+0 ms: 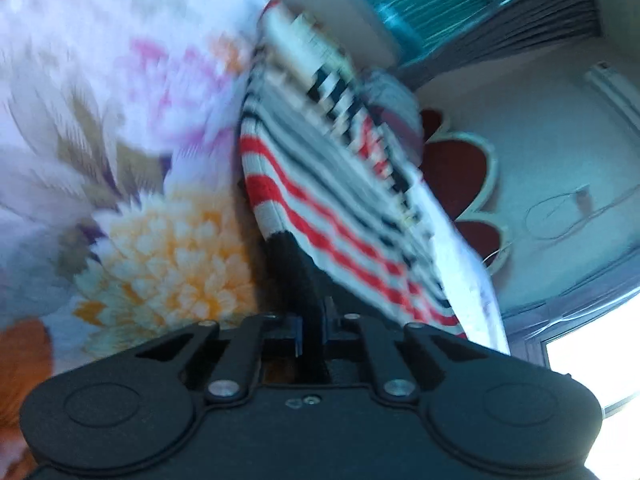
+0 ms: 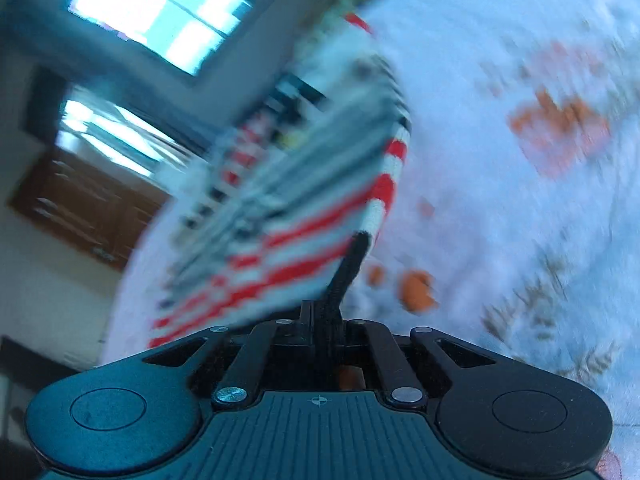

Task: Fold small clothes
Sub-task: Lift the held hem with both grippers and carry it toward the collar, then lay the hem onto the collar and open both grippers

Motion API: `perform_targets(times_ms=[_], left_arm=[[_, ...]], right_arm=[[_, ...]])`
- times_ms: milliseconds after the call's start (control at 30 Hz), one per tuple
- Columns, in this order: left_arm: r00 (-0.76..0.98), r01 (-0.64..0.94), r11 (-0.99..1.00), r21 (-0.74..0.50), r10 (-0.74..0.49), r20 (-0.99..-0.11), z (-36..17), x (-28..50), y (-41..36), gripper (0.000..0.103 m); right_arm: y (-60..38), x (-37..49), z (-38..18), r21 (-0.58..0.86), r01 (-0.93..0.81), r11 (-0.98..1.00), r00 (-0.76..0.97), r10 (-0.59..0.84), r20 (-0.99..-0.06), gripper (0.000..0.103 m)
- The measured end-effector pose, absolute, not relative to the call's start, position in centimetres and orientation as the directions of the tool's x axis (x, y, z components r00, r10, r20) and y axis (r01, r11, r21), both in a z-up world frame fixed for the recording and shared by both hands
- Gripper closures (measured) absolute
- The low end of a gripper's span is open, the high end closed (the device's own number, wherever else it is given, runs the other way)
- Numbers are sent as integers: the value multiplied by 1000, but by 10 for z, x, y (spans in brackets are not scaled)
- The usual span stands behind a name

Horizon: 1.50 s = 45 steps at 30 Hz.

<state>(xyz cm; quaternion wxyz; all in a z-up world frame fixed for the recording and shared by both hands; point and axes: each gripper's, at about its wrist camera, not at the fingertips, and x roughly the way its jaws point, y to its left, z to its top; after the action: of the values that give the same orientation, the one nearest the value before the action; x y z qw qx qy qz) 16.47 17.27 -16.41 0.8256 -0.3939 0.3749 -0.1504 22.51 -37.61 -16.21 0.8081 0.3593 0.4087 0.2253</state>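
A small striped knit garment, red, white, grey and navy with a black trim, hangs lifted above a floral bedsheet. My left gripper is shut on its black trim edge. In the right wrist view the same garment stretches away from my right gripper, which is shut on the black trim at the other corner. Both views are motion-blurred. The fingertips are hidden in the cloth.
The floral sheet covers the surface under the garment. A wall with a red flower decoration and a curtained window show on the left wrist view. A bright window and wooden cabinet show on the right.
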Motion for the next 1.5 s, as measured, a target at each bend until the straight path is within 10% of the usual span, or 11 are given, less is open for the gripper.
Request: perform_targets(times_ms=[233,967,1500], left_arm=[[676,-126,679,-723,-474,-563,-177,164,183,96],[822,-11,637,-771,-433,-370,-68,305,195,96],[717,-69,743,-666,-427,-551,-133,502,199,95]], right_arm=[[-387,225,-189,730,9,684,526,617,-585,99],[-370,370,-55,757,-146,637,709,601,-369,99],[-374,589,-173,853,-26,522,617,680,-397,98]])
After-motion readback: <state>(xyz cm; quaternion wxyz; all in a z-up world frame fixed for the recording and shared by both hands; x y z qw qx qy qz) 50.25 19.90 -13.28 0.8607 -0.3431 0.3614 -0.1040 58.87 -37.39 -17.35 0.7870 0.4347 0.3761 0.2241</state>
